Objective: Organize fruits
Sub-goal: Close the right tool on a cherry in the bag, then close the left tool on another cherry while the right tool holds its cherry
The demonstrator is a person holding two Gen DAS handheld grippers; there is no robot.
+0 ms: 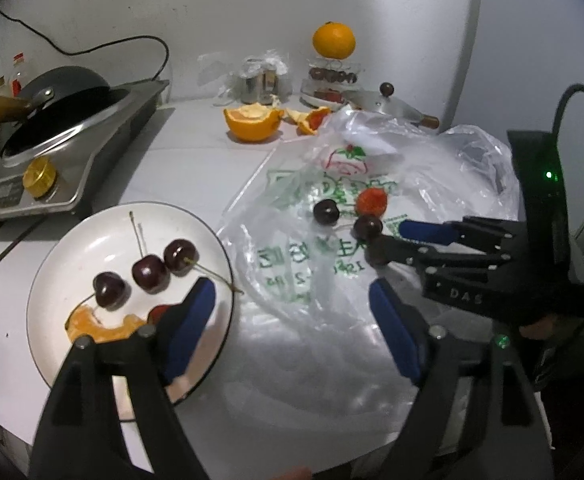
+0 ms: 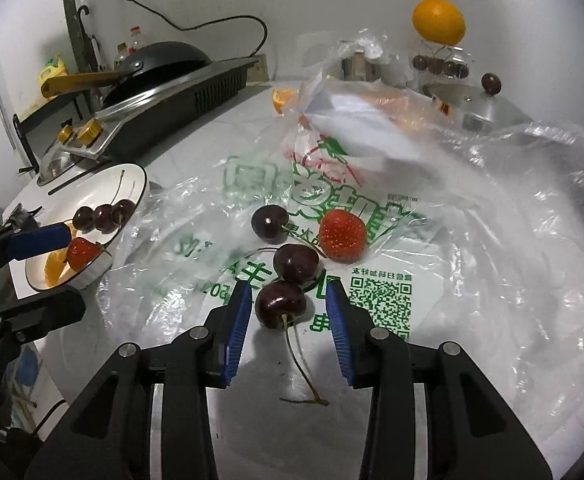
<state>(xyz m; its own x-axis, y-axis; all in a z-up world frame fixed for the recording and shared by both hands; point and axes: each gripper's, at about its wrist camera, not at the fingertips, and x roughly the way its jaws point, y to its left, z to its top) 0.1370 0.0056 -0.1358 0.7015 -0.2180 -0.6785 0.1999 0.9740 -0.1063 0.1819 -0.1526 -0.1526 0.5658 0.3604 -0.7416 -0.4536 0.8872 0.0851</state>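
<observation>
your right gripper (image 2: 288,312) straddles the near cherry (image 2: 280,305) on the plastic bag (image 2: 471,260), pads not yet touching; your left gripper (image 1: 292,320) hangs released beside the plate (image 1: 52,280), ready to receive.

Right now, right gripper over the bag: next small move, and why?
Probably close the right gripper on the nearest cherry. It lies on the plastic bag between the open jaws, pads apart from it. The plate already holds three cherries.

We see a white wall (image 1: 252,8) at the far side, a pale countertop (image 1: 196,160), a steel stove (image 1: 72,152) left.
</observation>
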